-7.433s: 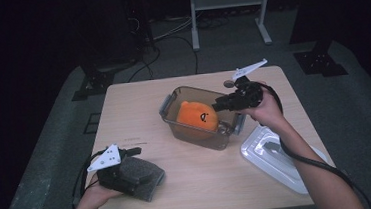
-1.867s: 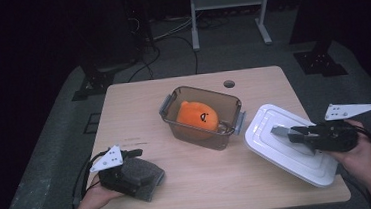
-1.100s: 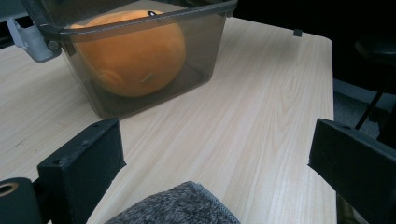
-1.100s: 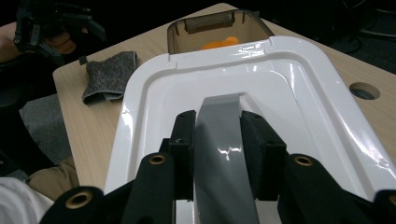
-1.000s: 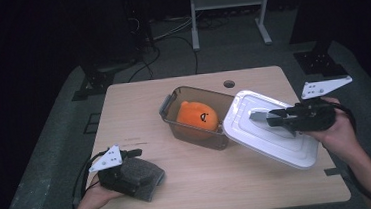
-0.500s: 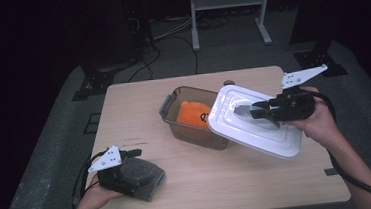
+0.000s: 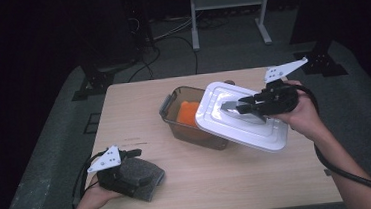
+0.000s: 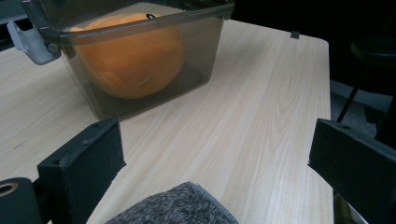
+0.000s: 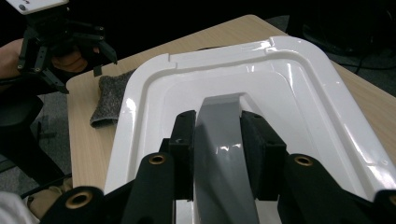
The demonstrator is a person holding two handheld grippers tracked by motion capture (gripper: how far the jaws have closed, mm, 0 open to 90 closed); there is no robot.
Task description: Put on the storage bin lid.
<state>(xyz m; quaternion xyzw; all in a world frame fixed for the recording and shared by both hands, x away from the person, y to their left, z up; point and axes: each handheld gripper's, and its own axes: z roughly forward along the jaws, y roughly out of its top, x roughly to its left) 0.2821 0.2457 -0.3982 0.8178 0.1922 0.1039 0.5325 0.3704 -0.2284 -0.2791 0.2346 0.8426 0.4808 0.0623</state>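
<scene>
Table [image 7: 259, 179] of pale wood on grey floor [image 7: 51, 145]; right claw [image 7: 231, 107] clamps white lid [image 7: 225, 126], left claw [image 7: 134, 152] wide.

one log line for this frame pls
right gripper: shut on lid handle | lid: tilted over container | left gripper: open, over grey cloth

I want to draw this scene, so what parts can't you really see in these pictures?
- Orange toy: high view, the white lid covers half of it; its face is hidden.
- Container: left gripper view, cut off by the top edge.
- Grey cloth: left gripper view, cut off by the bottom edge.
- Lid's grey handle: right gripper view, the right tongs clamp its sides.
</scene>
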